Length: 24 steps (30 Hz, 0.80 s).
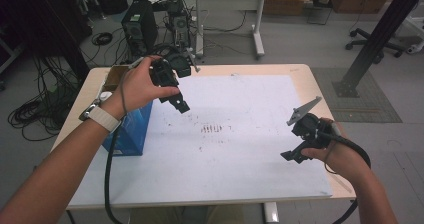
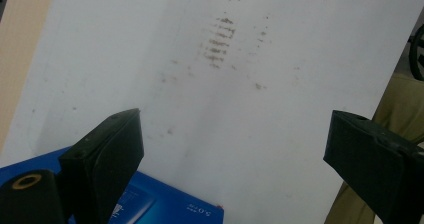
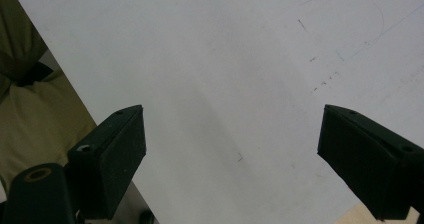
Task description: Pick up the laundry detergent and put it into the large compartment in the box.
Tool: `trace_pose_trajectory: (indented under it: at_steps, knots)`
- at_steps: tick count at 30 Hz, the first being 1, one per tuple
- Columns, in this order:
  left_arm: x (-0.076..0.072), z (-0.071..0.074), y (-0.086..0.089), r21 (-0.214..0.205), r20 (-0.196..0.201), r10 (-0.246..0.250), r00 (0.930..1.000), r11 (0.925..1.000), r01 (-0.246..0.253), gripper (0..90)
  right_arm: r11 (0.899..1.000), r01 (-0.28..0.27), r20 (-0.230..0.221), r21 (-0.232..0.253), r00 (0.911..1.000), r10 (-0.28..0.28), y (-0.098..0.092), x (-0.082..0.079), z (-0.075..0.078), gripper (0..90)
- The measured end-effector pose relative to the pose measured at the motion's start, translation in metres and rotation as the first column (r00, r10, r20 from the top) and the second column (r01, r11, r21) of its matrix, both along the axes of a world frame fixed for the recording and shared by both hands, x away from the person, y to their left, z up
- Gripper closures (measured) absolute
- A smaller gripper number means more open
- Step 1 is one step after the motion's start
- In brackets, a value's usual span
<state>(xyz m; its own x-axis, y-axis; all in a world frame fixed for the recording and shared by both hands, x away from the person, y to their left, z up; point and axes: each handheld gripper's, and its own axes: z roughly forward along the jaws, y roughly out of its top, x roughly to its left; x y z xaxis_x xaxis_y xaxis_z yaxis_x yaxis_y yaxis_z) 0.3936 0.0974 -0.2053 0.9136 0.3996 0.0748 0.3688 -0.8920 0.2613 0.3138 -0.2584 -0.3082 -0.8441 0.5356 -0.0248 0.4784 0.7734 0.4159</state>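
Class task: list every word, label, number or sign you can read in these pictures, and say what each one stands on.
Blue box: small pale print near its edge, upside down and too blurred to read.
White sheet: brown smudges and faint pen strokes, no letters.
Watch: face too small to read.
No other text.

A white sheet (image 1: 240, 149) marked with brownish smudges (image 1: 211, 129) is spread over the light wooden table (image 1: 312, 84). Behind it, a black computer tower (image 1: 139, 31) is seen on the floor.

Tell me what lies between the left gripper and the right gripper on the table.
In the high view, between the left gripper and the right gripper lies only the white sheet, bare except for brown smudges.
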Motion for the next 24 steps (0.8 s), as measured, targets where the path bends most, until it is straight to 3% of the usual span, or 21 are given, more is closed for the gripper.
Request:
trace_pose_trajectory:
  at_steps: [24]
  knots:
    - [0.0014, -0.001, 0.0033, -0.012, 0.008, 0.013, 0.9999, 0.9998, -0.013, 9.1, 1.0, 0.001, 0.0, -0.002, 1.0, -0.001, 0.0014, 0.0001, -0.0008, 11.9]
